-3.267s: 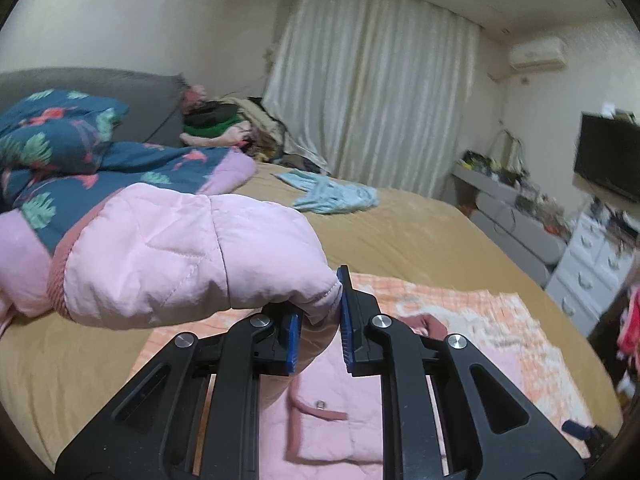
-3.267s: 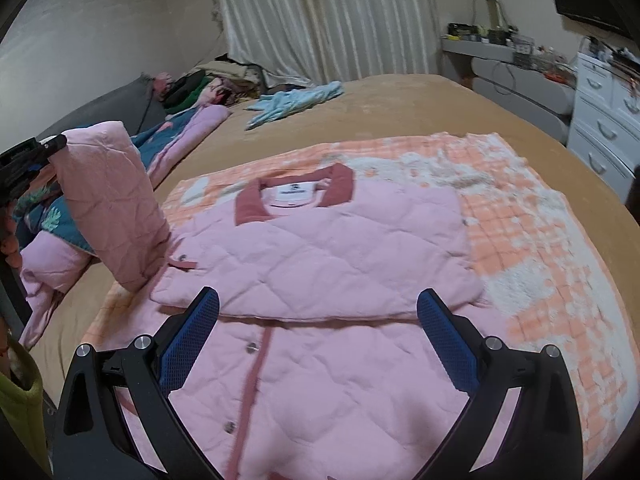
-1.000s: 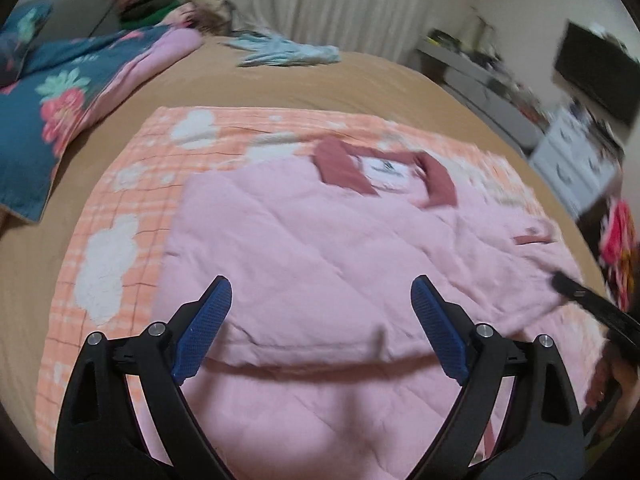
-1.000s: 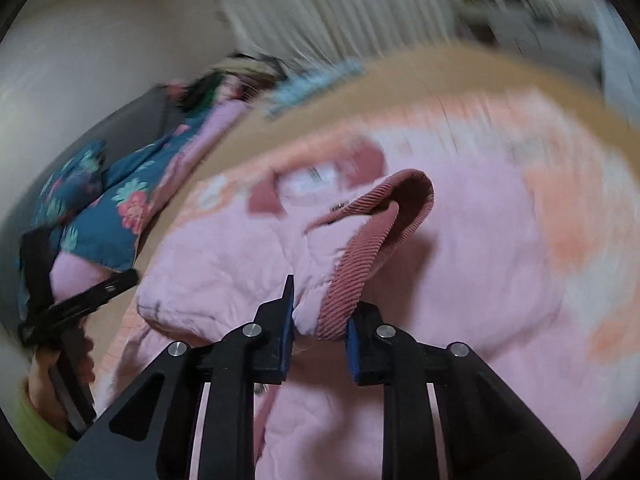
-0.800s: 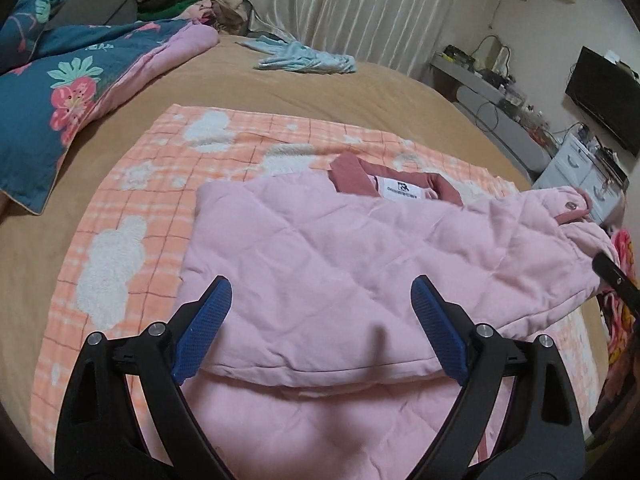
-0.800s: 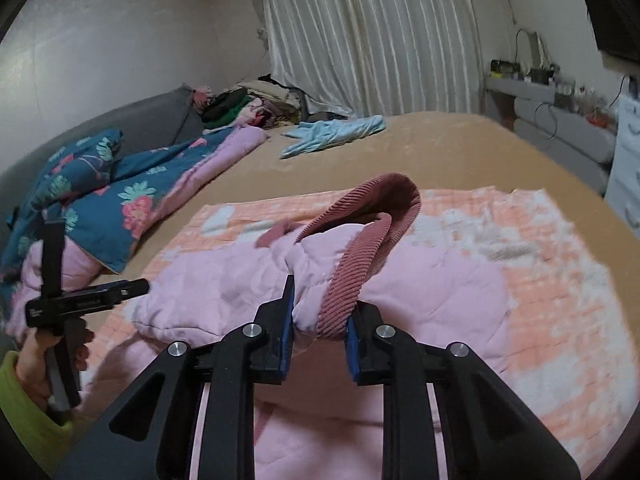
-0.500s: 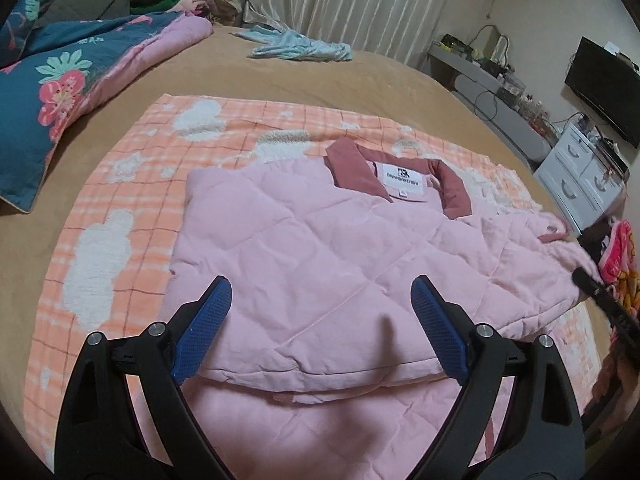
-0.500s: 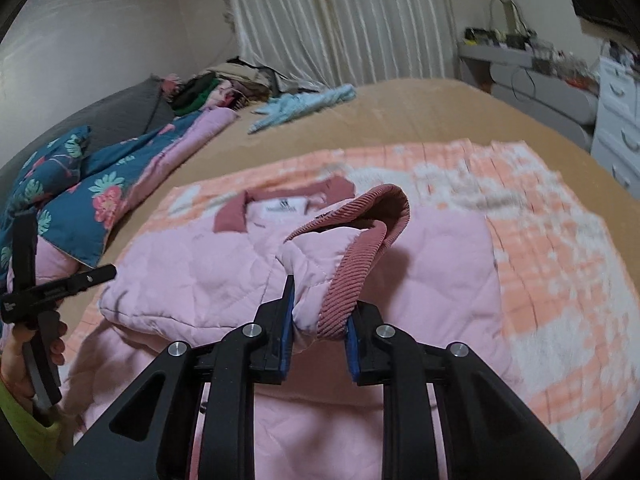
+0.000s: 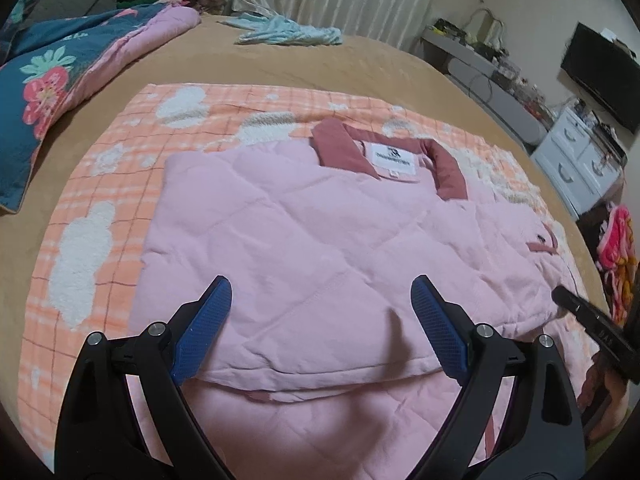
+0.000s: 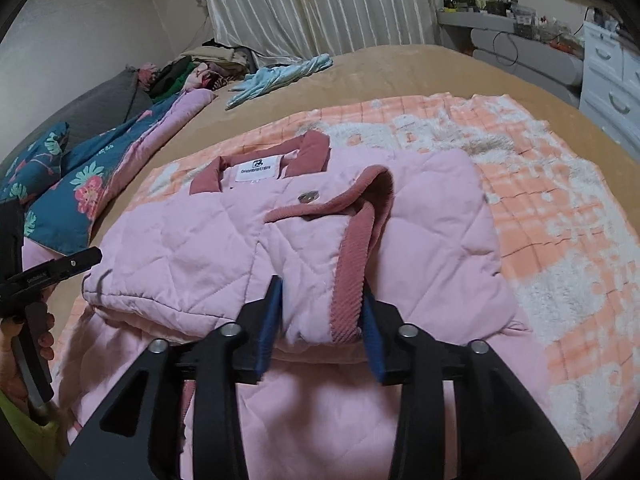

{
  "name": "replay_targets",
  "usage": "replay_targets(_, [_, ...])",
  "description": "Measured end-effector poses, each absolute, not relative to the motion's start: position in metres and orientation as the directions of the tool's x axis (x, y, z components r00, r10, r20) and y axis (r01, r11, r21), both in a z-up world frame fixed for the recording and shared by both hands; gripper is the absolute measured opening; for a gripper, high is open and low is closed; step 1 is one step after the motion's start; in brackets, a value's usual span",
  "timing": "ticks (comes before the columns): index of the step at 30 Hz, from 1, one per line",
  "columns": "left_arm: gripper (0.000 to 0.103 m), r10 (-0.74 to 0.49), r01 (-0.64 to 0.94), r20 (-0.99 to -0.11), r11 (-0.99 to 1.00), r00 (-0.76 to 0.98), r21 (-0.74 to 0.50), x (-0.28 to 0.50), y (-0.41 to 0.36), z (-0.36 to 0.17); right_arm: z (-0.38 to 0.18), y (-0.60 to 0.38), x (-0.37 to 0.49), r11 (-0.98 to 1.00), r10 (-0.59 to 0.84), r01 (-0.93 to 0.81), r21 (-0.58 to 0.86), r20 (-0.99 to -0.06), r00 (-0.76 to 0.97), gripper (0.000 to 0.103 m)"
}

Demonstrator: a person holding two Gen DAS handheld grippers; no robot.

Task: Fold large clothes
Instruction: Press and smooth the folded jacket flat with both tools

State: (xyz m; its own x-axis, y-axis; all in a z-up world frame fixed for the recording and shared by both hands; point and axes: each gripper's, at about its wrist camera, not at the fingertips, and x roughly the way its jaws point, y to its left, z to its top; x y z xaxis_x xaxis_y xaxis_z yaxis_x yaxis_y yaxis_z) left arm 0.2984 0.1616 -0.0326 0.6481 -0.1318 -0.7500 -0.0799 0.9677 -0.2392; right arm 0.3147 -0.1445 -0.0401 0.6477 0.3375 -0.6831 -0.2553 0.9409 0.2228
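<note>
A pink quilted jacket (image 9: 320,216) with a dark pink collar (image 9: 400,152) lies flat on an orange checked blanket (image 9: 100,216), both sleeves folded across its body. My left gripper (image 9: 322,292) hovers open just above the near folded sleeve, with nothing between its fingers. In the right wrist view the jacket (image 10: 180,240) has its ribbed sleeve cuff (image 10: 352,264) lying between the jaws of my right gripper (image 10: 320,300). Those jaws are opening, and the cuff rests on the jacket. Each gripper shows at the edge of the other's view.
The blanket lies on a tan bed cover (image 9: 280,64). A blue floral quilt (image 9: 52,72) lies at the left, a light blue garment (image 9: 288,34) at the far side, a clothes pile (image 10: 192,72) by the headboard. White drawers (image 9: 580,168) stand right of the bed.
My right gripper brought the sleeve down onto the jacket's body and its jaws parted from the cuff. My left gripper stayed open and sank slightly toward the jacket.
</note>
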Motion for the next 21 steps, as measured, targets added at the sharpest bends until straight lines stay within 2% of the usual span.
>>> replay_targets(3, [0.084,-0.131,-0.069,-0.764,0.972,0.631,-0.224,0.300,0.155,-0.038,-0.028,-0.143,0.308,0.954,0.296,-0.243,0.174,-0.664,0.686,0.054])
replay_targets(9, [0.087,-0.111,-0.081,-0.800,0.977,0.589,-0.195,0.306,0.154,-0.060,-0.012,-0.123,0.305,0.944,0.314,-0.303,0.134,-0.651,0.691,0.058])
replay_targets(11, [0.087,-0.119,-0.084,-0.809,0.975,0.576,-0.204,0.307,0.156,-0.069,-0.009,-0.113,0.306,0.935,0.332,-0.331,0.131,-0.653,0.681,0.063])
replay_targets(19, [0.089,-0.137,-0.095,-0.815,0.969,0.563,-0.229,0.307,0.165,-0.084,-0.013,-0.057,0.321,0.900,0.355,-0.429,0.074,-0.696,0.624,0.071])
replay_targets(21, [0.089,-0.139,-0.095,-0.815,0.968,0.563,-0.230,0.307,0.165,-0.084,-0.020,-0.047,0.330,0.904,0.331,-0.425,0.053,-0.714,0.617,0.076])
